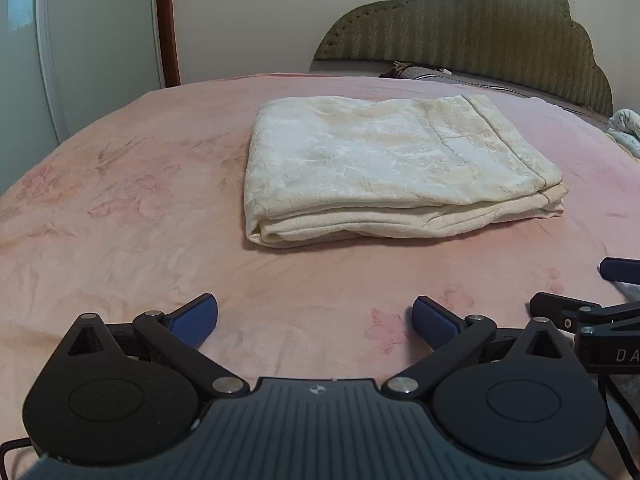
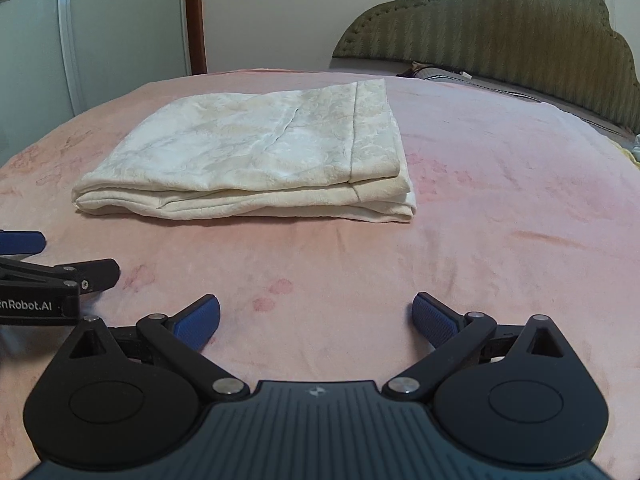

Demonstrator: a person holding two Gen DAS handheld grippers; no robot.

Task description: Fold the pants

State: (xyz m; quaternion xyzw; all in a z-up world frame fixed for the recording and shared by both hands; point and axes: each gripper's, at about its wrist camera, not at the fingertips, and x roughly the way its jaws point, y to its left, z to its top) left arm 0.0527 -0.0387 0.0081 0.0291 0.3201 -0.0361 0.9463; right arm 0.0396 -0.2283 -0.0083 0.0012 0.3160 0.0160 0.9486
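Though folded, pants [image 1: 400,168] beyond gaping jaws.

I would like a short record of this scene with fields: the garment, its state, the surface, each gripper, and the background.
garment: cream pants
state: folded into a flat, layered rectangle, untouched by either gripper
surface: pink bedspread
left gripper: jaws wide apart, empty, short of the pants
right gripper: jaws wide apart, empty, short of the pants
background: green padded headboard, white wardrobe door
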